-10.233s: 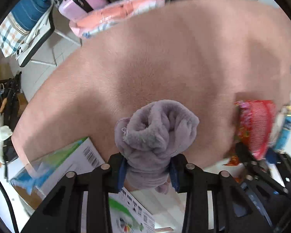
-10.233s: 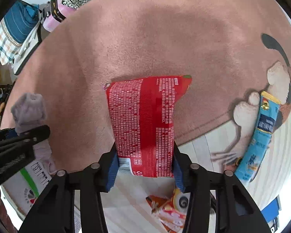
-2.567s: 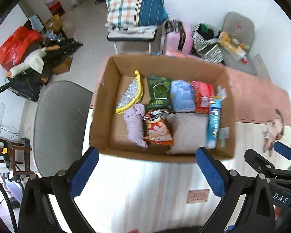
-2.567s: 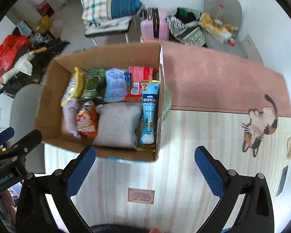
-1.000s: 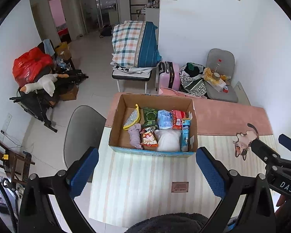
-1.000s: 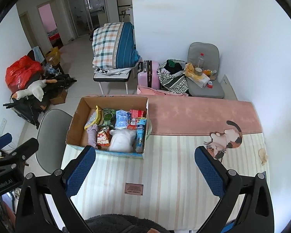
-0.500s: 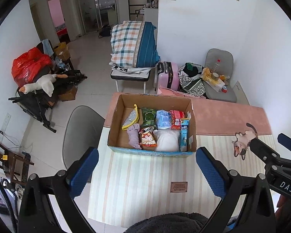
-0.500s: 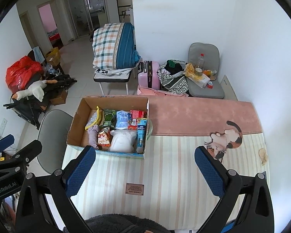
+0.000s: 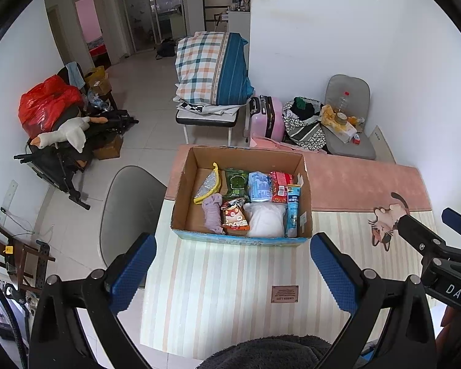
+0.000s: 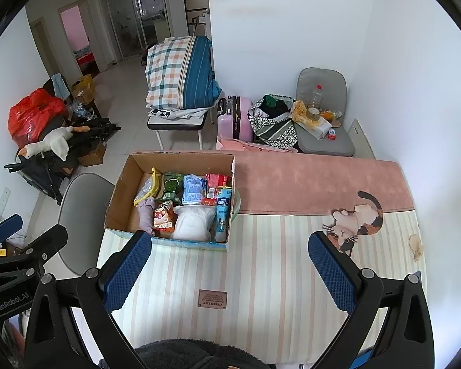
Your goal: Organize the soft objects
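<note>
Left wrist view showed, nearest the lens, the left gripper (image 9: pixel 233 269) spread wide with nothing between its blue pads (image 9: pixel 132 272), held high above the table (image 9: pixel 218 301). A dark fuzzy sleeve (image 9: pixel 267 352) sat at the bottom edge, and the right gripper (image 9: pixel 427 230) reached in from the right side of that picture. From the right wrist camera, the right gripper (image 10: pixel 230 272) was likewise fully parted and empty, with the left gripper (image 10: pixel 21 240) visible at the left border.

Below both lay a striped mat (image 9: pixel 230 276) with a small brown label (image 9: pixel 285 294) and a cat picture (image 10: pixel 356 224) at its right. Farther on stood the cardboard box (image 9: pixel 181 196), open-topped, resting where the striped mat met a pink rug (image 9: pixel 359 181). Inside it the soft things were packed together: a purple rolled cloth (image 9: pixel 212 212) and an orange snack packet (image 9: pixel 234 217) side by side, a white pouch (image 9: pixel 266 220) beside them, and a blue tube (image 9: pixel 292 212) standing along the right wall. Behind these lay a yellow-edged bag (image 9: pixel 207 183), a green packet (image 9: pixel 236 182), a pale blue pack (image 9: pixel 259 186) and a red packet (image 9: pixel 280 182).

A grey chair (image 9: pixel 129 203) stood left of the table. Beyond were a plaid pillow (image 9: pixel 212 67) on a bench, a pink suitcase (image 9: pixel 269 120), a cluttered grey seat (image 9: pixel 350 135), and at far left a red bag (image 9: pixel 46 104) above a plush goose (image 9: pixel 64 133).
</note>
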`<state>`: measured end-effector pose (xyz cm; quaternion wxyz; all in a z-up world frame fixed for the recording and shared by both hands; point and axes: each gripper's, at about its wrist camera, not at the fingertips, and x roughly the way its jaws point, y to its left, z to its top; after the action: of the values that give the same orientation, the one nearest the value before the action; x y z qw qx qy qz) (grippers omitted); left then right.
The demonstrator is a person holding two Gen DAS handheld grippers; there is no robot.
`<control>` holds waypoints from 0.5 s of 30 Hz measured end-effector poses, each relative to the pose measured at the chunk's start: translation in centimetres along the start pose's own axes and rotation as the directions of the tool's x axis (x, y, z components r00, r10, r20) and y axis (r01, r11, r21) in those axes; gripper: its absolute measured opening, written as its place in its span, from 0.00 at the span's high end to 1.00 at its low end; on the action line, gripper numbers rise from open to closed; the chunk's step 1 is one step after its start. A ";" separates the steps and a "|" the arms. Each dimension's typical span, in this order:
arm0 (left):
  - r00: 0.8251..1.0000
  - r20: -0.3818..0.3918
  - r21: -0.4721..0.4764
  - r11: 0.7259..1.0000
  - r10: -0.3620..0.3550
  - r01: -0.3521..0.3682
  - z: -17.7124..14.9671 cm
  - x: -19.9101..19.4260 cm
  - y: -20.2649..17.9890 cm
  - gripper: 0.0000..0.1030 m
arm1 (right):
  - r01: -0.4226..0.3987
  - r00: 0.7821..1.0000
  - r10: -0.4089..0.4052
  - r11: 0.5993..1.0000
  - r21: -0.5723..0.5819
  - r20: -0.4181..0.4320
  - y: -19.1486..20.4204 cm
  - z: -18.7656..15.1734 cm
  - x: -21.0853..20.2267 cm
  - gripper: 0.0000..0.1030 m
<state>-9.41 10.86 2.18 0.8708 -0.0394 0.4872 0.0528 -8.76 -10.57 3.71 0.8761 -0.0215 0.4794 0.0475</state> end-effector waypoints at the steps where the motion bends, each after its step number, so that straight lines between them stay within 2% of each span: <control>1: 1.000 -0.001 0.000 1.000 -0.001 0.001 0.0 0.0 0.0 0.00 | 0.000 1.000 0.000 1.000 -0.001 0.001 0.0 0.0 0.0 0.00; 15: 1.000 0.006 0.000 1.000 0.002 -0.002 0.0 0.0 0.3 0.00 | 0.004 1.000 -0.004 1.000 0.001 0.002 0.1 0.0 -0.1 0.00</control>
<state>-9.50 11.15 2.20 0.8721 -0.0390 0.4848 0.0538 -8.85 -10.43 3.81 0.8766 -0.0219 0.4786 0.0455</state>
